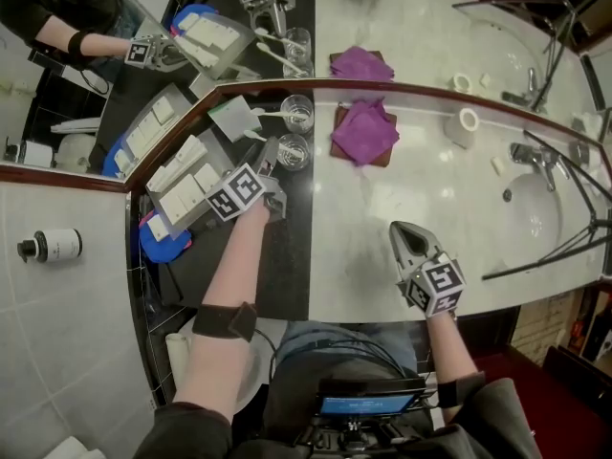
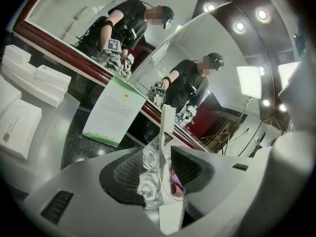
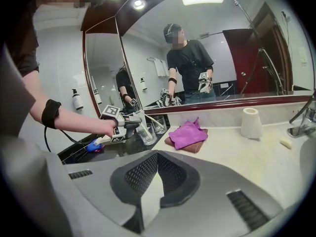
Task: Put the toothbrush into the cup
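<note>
Left gripper view: the toothbrush stands in the glass cup, its handle between the left hand-held gripper's parted jaws. The right hand-held gripper, closed and empty, is well apart.

The counter is white marble with a basin and a black slab. On the slab stand 2 glass cups, a tray and a leaflet. On the marble lie a purple cloth on a brown mat, a white roll and a small soap.
</note>
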{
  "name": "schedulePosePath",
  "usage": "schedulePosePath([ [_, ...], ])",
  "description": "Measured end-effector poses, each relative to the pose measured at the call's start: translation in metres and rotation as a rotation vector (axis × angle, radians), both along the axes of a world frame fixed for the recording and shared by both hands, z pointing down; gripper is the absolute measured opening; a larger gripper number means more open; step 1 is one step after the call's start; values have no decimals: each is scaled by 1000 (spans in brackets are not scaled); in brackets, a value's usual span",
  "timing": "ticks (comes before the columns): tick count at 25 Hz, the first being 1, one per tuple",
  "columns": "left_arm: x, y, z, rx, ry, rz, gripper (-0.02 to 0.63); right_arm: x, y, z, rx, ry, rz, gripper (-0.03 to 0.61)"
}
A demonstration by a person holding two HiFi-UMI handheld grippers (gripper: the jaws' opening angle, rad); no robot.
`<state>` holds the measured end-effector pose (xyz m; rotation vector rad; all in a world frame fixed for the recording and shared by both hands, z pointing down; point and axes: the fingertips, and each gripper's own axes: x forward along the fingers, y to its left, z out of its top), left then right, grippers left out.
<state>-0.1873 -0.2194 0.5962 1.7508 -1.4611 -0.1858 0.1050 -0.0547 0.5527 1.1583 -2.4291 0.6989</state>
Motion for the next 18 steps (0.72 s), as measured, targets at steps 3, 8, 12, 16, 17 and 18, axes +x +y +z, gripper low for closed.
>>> schedulePosePath([
  [3,0,-2,-4,22,4,-2,83,2,1,0,-1,0,7,17],
  [8,4,-4,-12,51,14,-7,17,2,2,0,1,-3,12,17],
  [12,1,-3,-17,60,3,-17,14,2,3,-3,5,-8,13,17],
  [16,-3,-5,-33,93,-24,-19,14,4,3,-5,10,-14,6,17],
  [17,-3,-5,-38,101,-38,-16,14,5,3,-5,11,-13,6,17],
  [18,-2,-6,-43,108,-51,-10,14,7,3,-5,12,-13,8,17],
])
